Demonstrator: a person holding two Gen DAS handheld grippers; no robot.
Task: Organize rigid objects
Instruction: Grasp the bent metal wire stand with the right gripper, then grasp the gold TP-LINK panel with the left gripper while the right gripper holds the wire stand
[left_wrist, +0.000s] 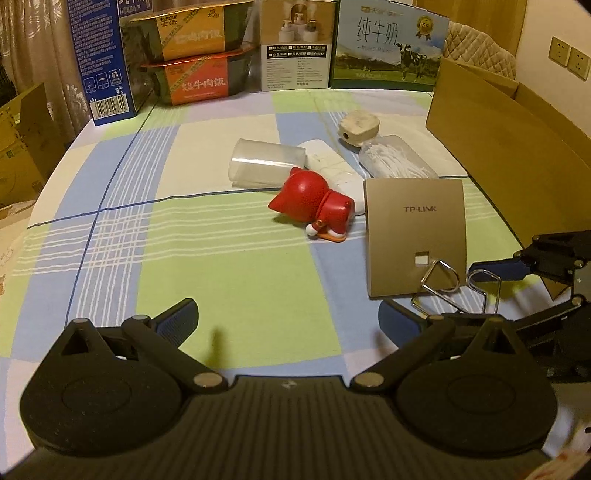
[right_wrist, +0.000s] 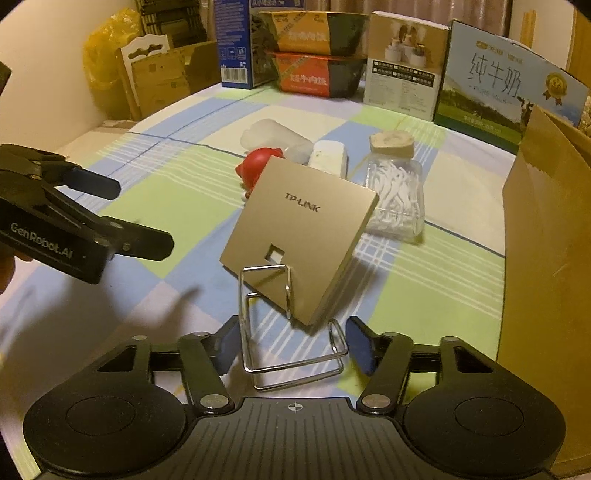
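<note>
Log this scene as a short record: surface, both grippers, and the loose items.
surface: checked tablecloth
left gripper: jaws open, empty
right gripper: jaws either side of wire stand; contact unclear
gold panel: against the stand
red figurine: on its side
clear cup: on its side
cork-lidded jar: behind the panel
cardboard box: right edge
</note>
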